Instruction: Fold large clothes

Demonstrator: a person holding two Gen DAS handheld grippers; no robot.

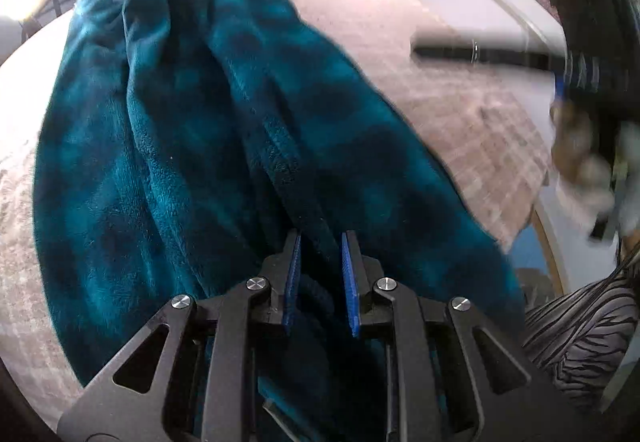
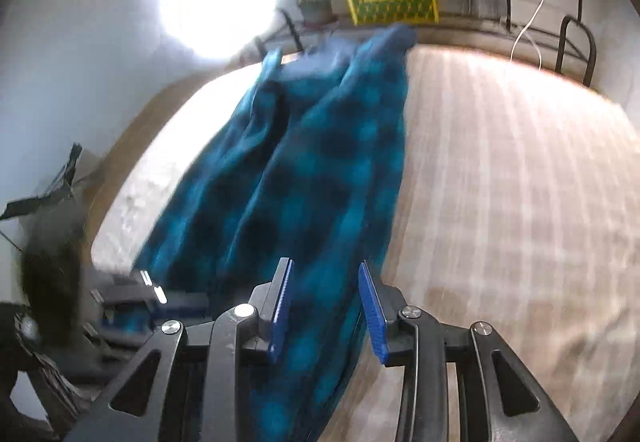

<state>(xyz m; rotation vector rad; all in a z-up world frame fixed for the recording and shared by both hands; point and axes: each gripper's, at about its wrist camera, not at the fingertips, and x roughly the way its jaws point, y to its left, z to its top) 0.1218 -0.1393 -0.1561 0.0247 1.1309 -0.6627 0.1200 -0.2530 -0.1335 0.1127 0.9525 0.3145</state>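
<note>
- Left gripper [image 1: 322,238]: black linkage arms with silver pivot bolts; two flat blue ribbed pads [image 1: 295,274]. The jaws stand a narrow gap apart, and a thick fold of the garment [image 1: 224,114] fills that gap; both pads press against the fabric, so the gripper is clamped on it.
- Garment, left wrist view: plush teal fleece with a darker checked pattern, soft nap, deep lengthwise folds and a stitched seam running forward from the jaws. It extends ahead of the gripper and spreads to its left, bunching into rounded humps at the far end.
- Bed cover [image 1: 460,110]: pale pinkish woven fabric with a faint grid of stripes, lying under the garment and to the right of the left gripper.
- Right gripper [image 2: 326,266]: same construction. The jaws are spread wide, and the blue pads [image 2: 372,310] flank the garment [image 2: 320,170] with visible clearance on both sides; no grip.
- Garment, right wrist view: it runs as a long draped band straight ahead from between the jaws toward the far bed edge.
- Bed cover [image 2: 500,178]: striped, flat, to the right of the right gripper.
- Both views are motion-blurred.
</note>
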